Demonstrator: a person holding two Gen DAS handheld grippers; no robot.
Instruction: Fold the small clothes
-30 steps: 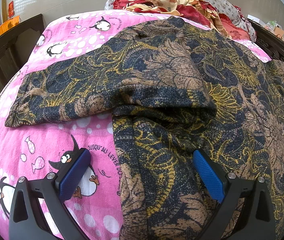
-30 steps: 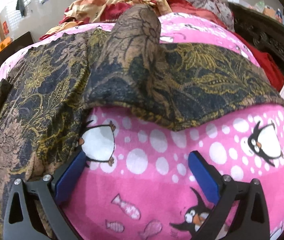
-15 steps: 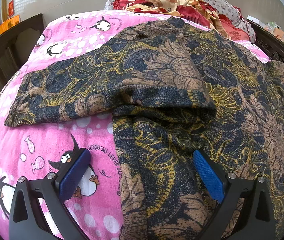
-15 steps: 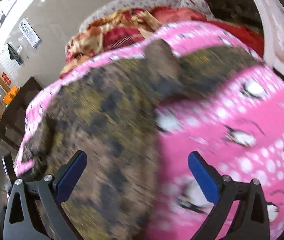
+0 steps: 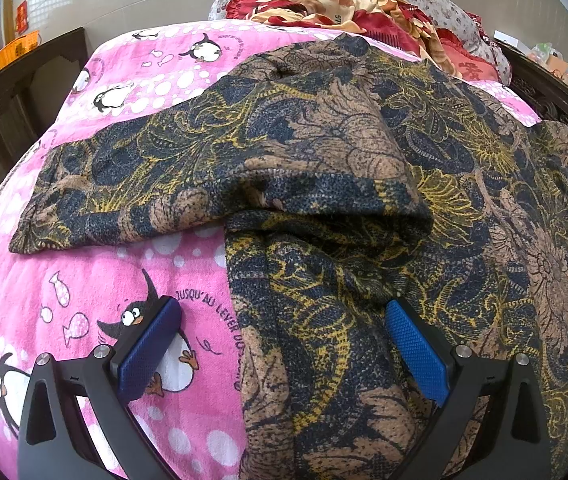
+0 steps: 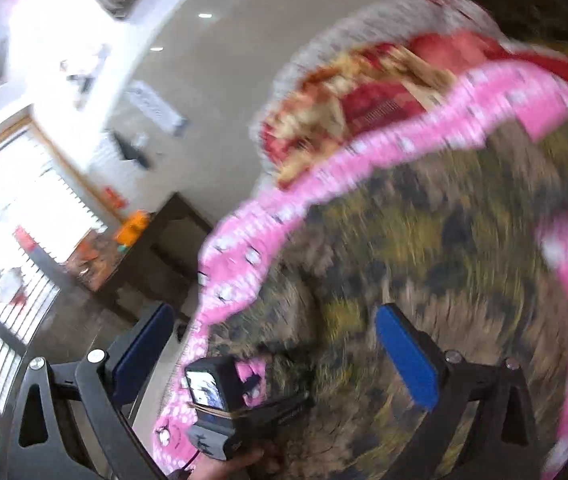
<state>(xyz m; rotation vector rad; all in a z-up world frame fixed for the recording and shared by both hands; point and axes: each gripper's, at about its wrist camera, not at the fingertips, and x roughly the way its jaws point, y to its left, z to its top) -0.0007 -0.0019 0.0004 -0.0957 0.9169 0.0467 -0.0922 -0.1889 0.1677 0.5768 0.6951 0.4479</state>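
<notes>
A dark blue, brown and yellow patterned garment (image 5: 324, 168) lies spread on a pink penguin blanket (image 5: 83, 288). One sleeve stretches left and another flap is folded over the middle. My left gripper (image 5: 279, 340) is open, low over the garment's left edge, empty. In the blurred right wrist view my right gripper (image 6: 271, 348) is open and empty, raised and swung left above the garment (image 6: 424, 248). The left gripper's body (image 6: 219, 408) shows between its fingers.
A pile of red and cream bedding (image 5: 344, 0) lies at the head of the bed. Dark wooden bed frame (image 5: 556, 96) runs along the right, dark furniture (image 5: 11, 92) with an orange basket (image 5: 15, 46) stands at the left.
The right gripper has lifted away from the blanket and swung left over the garment, tilting hard; its view is blurred. The left gripper and the garment have stayed still.
</notes>
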